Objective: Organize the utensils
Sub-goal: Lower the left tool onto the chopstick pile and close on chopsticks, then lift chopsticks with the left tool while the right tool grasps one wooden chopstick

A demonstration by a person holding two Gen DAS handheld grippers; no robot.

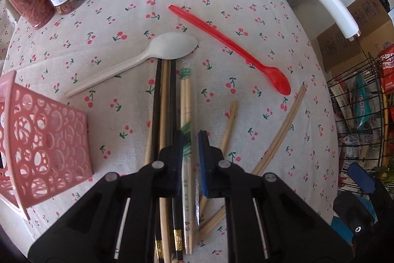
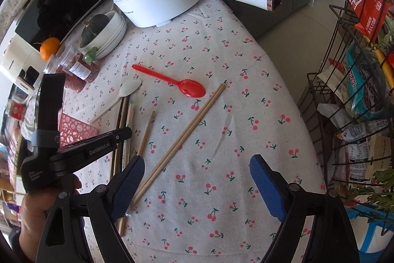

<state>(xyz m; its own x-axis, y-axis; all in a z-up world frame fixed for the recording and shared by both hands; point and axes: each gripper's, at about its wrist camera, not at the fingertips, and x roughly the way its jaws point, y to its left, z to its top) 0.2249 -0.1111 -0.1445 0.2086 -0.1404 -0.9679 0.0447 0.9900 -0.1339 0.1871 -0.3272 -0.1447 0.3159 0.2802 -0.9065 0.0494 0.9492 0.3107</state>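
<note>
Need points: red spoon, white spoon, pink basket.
red spoon point(image 2: 192, 88), right wrist view, on the bowl.
white spoon point(image 1: 176, 44), left wrist view, on the bowl.
pink basket point(image 1: 49, 137), left wrist view, on the perforated side wall.

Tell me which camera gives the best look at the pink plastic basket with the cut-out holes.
The left wrist view. There the pink perforated plastic basket lies on its side at the left edge, its hole pattern and rim plain. In the right wrist view, the basket shows only as a small patch, partly hidden behind the left gripper.
</note>
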